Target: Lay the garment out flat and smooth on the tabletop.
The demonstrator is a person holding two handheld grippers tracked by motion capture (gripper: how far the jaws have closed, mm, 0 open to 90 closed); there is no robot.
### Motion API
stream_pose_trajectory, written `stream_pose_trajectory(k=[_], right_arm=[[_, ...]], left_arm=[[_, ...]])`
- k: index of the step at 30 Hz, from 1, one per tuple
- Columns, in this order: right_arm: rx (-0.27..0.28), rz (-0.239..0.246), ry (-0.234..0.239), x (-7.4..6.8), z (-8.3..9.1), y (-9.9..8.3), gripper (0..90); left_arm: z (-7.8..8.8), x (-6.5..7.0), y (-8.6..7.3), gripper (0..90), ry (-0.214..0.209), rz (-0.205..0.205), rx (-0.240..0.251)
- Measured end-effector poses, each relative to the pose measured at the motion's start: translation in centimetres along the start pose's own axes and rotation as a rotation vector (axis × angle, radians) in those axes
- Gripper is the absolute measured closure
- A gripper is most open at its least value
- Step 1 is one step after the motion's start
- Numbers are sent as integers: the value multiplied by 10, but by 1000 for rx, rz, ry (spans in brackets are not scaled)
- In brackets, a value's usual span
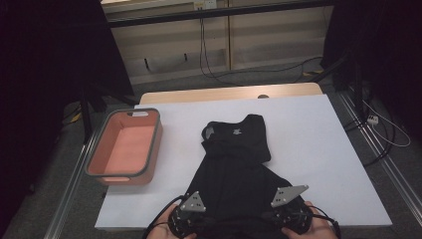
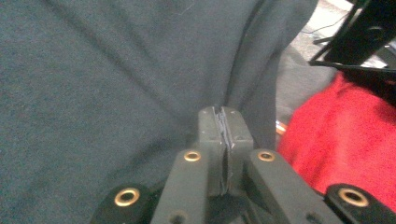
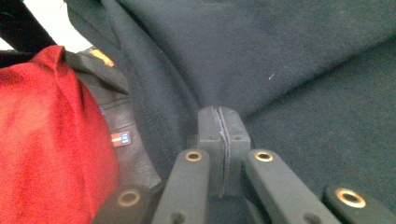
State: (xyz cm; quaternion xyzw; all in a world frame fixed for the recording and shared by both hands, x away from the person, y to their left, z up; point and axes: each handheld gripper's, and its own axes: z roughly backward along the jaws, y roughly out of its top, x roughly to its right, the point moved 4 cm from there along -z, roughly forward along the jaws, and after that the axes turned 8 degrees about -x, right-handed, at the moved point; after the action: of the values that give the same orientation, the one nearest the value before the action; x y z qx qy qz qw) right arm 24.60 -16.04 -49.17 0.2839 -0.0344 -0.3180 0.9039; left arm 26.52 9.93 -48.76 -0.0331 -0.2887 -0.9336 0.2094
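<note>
On the left side of the desk [image 1: 318, 149], near its left edge, stands a pink bin [image 1: 97, 159] with a grey rim. It holds nothing that I can see; its floor shows bare from the high view.

To its right, in the middle of the desk and running down to the near edge, lies a black shirt [image 1: 234, 169]. The upper part is folded over on itself, with a small pale mark near the collar; the lower part spreads wider toward the person. It looks light, soft and limp, a knit cloth that will sag and drape wherever it is not held, and will slide easily over the smooth white top. It is not fragile. Judging by this, the best hold is at the hem corners, one on each side, so the cloth hangs even and can be folded flat.

At the near edge, the left gripper [image 1: 191, 221] has its jaws pressed together on the shirt's hem; in the left gripper view [image 2: 224, 126] a thin layer of cloth sits pinched between the pads. Further right, the right gripper [image 1: 286, 216] is clamped the same way on the other side of the hem [image 3: 223, 126]. A red sleeve [image 3: 46, 140] shows beside it.
</note>
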Motion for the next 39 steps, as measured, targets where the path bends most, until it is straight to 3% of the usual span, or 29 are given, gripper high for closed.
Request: stream_pose_trajectory(k=[3,5,7,10,15,18,22,24,26,31,39], right_arm=[[36,-19,-25,7,3,3,732],[63,-43,-43,15,6,4,691],[102,-70,-66,25,11,6,609],[140,-111,-118,43,16,10,577],[147,-163,-215,80,18,16,610],[138,-175,-232,99,12,25,682],[151,-193,-261,119,6,37,795],[150,-207,-284,126,6,37,803],[131,-221,-268,129,3,35,784],[108,-194,-220,123,-4,34,710],[107,-182,-203,117,-9,38,669]], left_arm=[[2,-7,3,835,23,12,11],[4,-15,4,673,48,25,21],[7,-24,6,618,61,42,46],[11,-41,13,549,133,56,72],[14,-75,24,508,207,94,97],[9,-93,31,520,241,111,94],[2,-108,39,519,269,119,87],[0,-112,39,515,273,128,85],[0,-113,39,514,277,124,93],[-1,-112,37,455,313,116,88],[-2,-113,37,432,306,120,94]])
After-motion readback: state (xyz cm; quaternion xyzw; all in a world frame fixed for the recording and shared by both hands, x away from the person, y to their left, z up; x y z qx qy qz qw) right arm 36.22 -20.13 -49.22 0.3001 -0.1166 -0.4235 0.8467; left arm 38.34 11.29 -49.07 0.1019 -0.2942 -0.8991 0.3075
